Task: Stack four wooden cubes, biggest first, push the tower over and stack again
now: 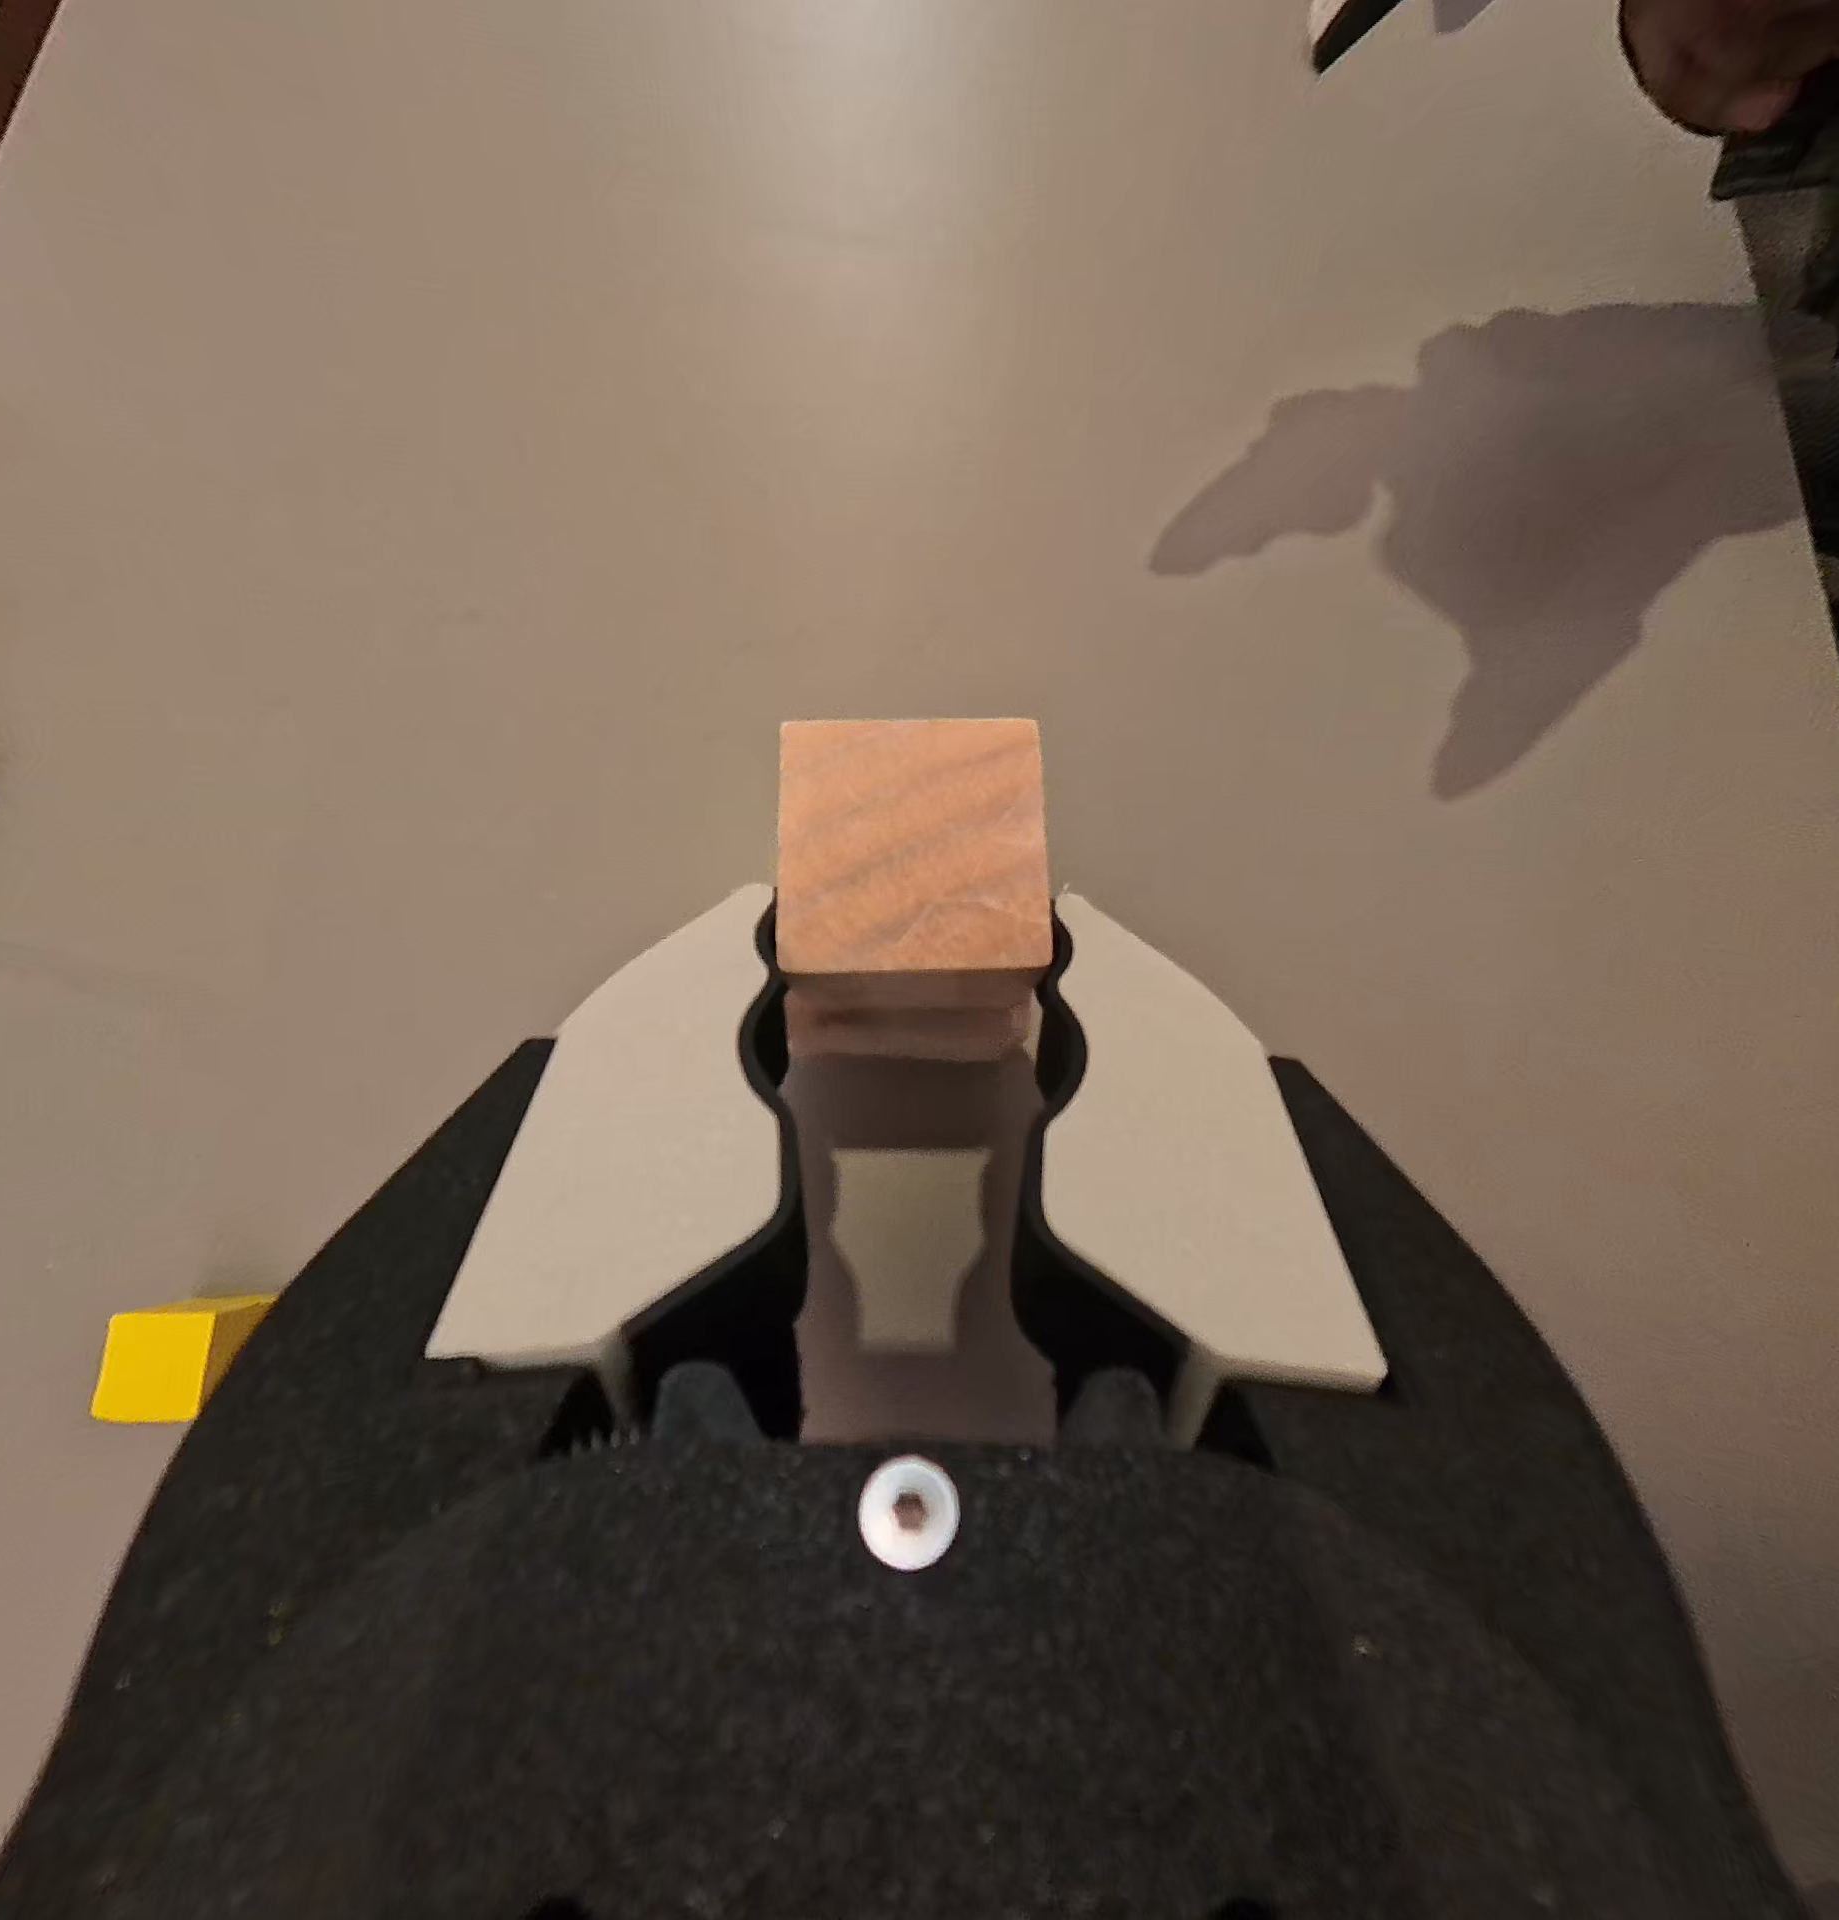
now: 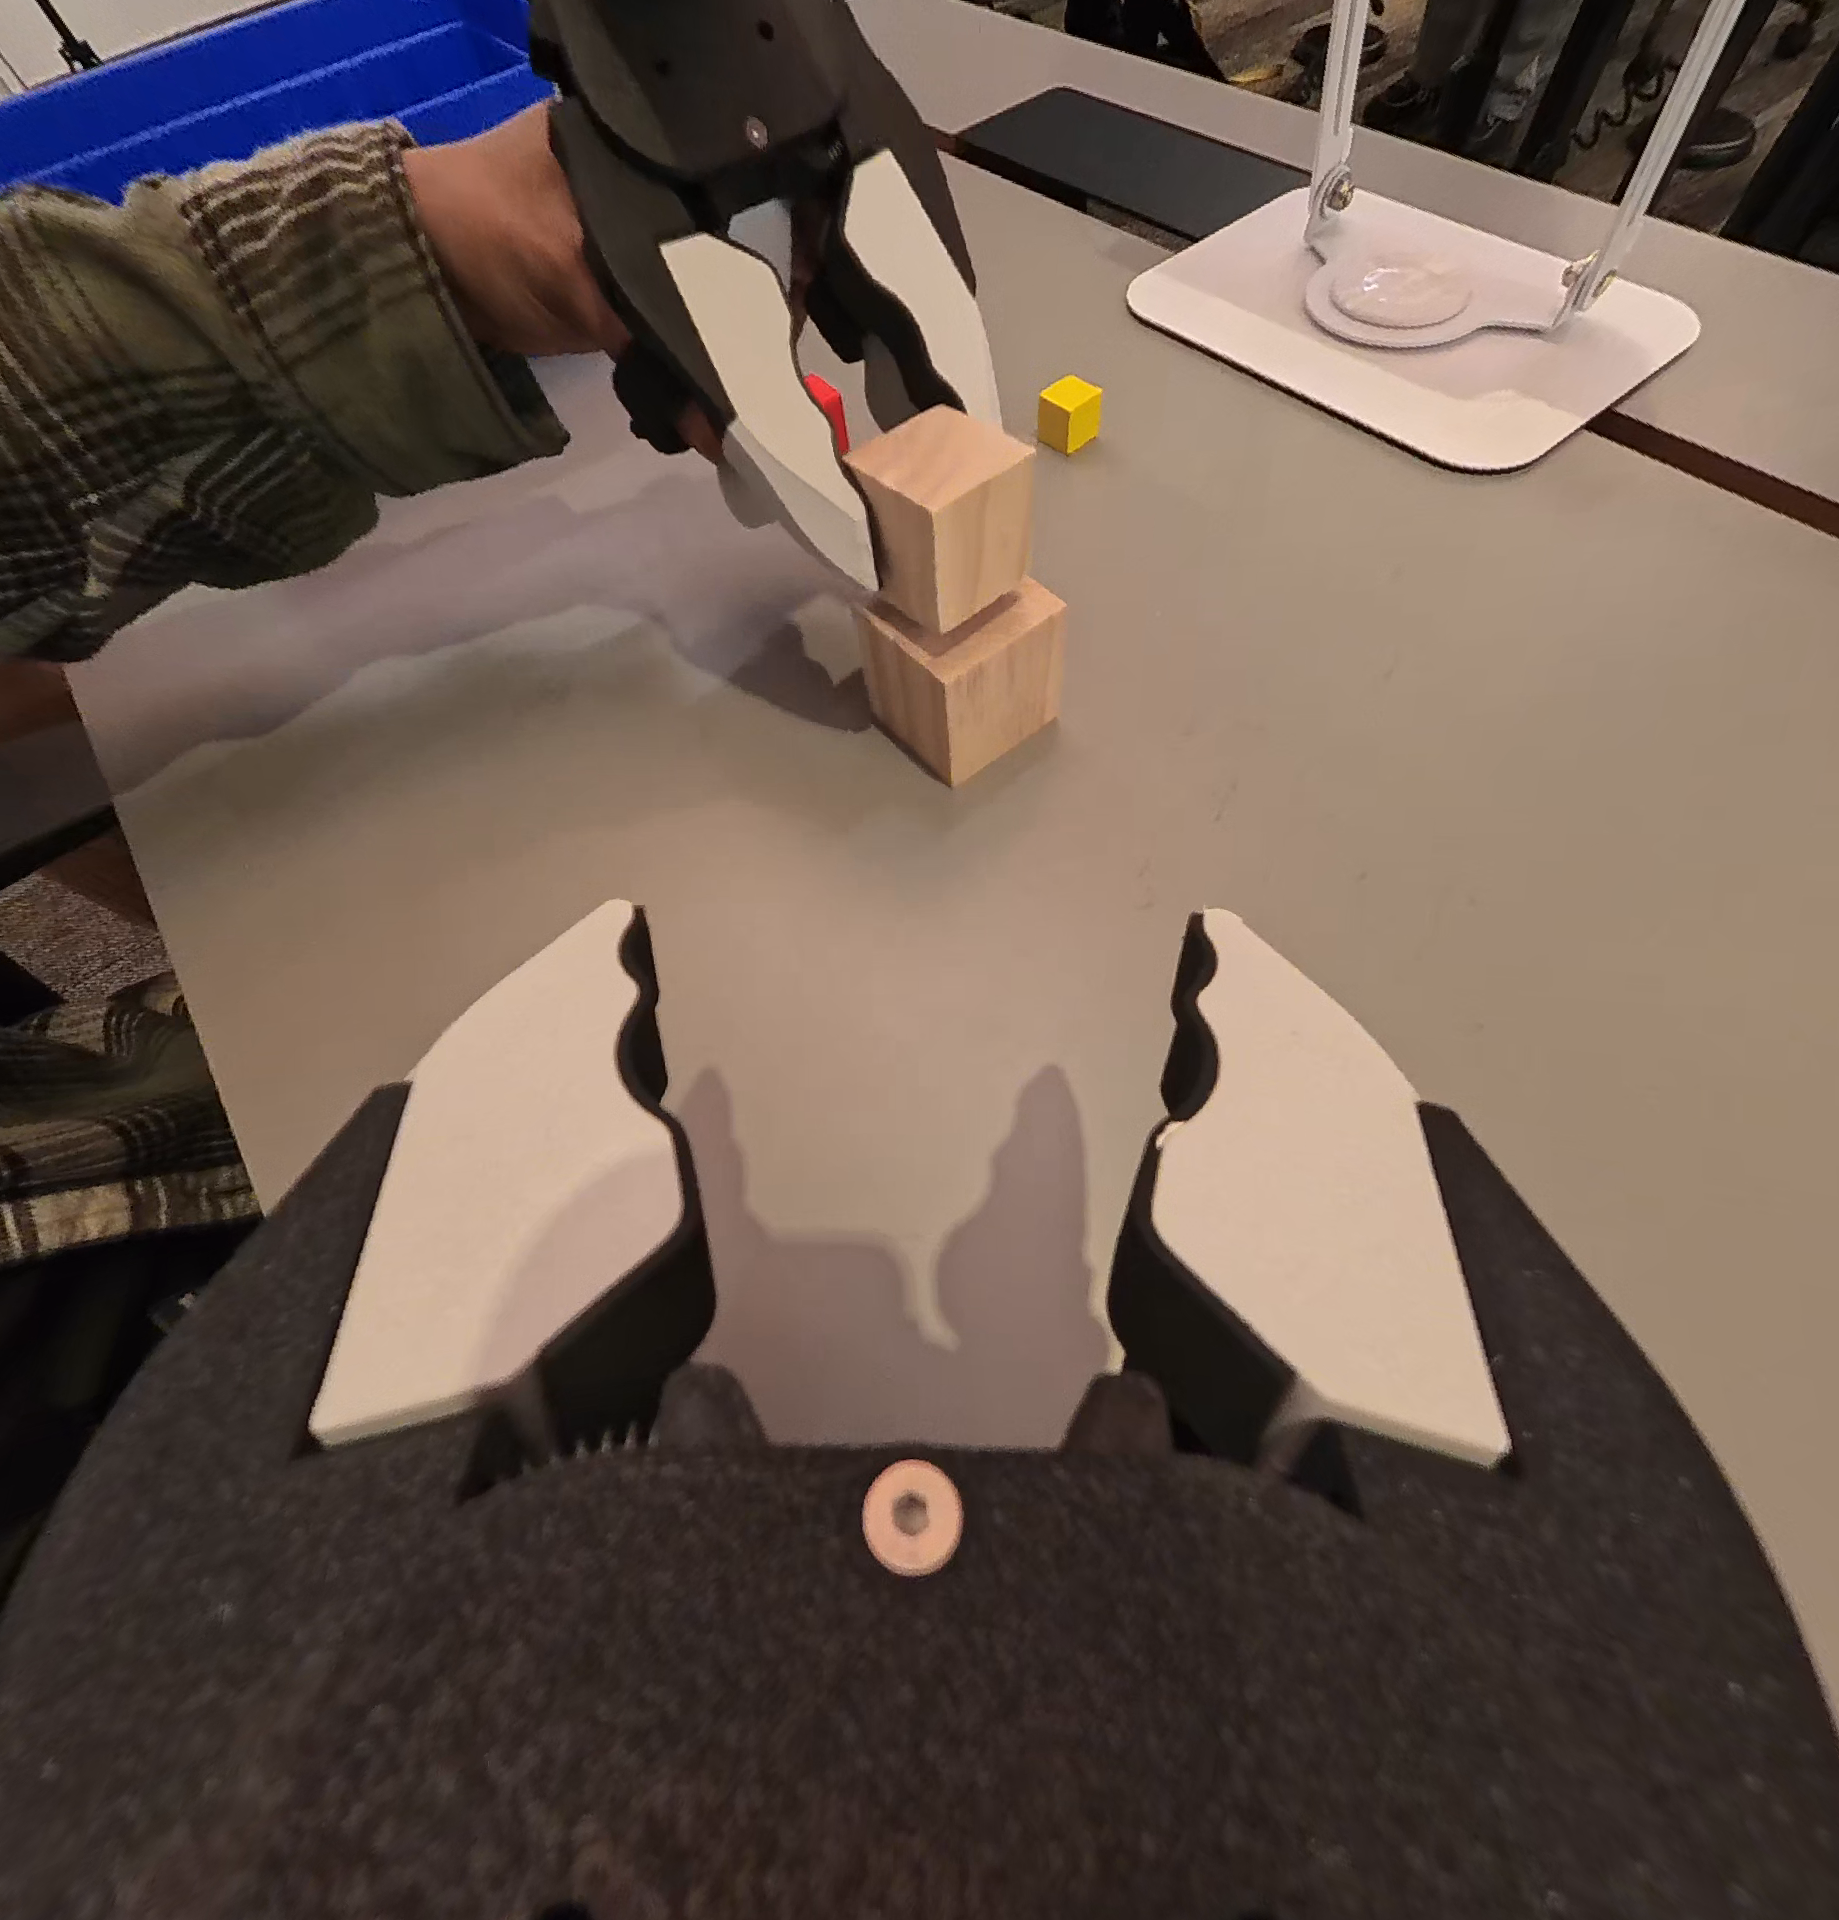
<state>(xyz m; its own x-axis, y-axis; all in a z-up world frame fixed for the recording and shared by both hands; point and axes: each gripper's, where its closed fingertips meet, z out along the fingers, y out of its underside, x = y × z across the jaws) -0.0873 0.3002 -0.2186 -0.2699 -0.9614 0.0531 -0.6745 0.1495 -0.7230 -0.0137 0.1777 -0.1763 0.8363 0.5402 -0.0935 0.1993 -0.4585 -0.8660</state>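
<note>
In the right wrist view, my left gripper [image 2: 925,499] is shut on a light wooden cube [image 2: 956,520]. That cube rests, slightly turned, on a bigger wooden cube [image 2: 972,686] on the grey table [image 2: 1414,831]. In the left wrist view, the left gripper [image 1: 913,914] grips the same cube [image 1: 910,842] from above, and a strip of the bigger cube [image 1: 904,1023] shows below it. My right gripper [image 2: 915,925] is open and empty, nearer than the stack. A small yellow cube [image 2: 1069,414] lies behind the stack. A red cube [image 2: 827,405] shows partly between the left gripper's fingers.
A white lamp base [image 2: 1414,343] stands at the far right. A blue bin [image 2: 250,94] is at the far left, and a black flat item [image 2: 1123,156] lies at the back edge. A sleeve [image 2: 167,364] reaches in from the left. The yellow cube [image 1: 167,1361] shows left of the left gripper. Across from one pair of fingers to the other is roughly 15 cm.
</note>
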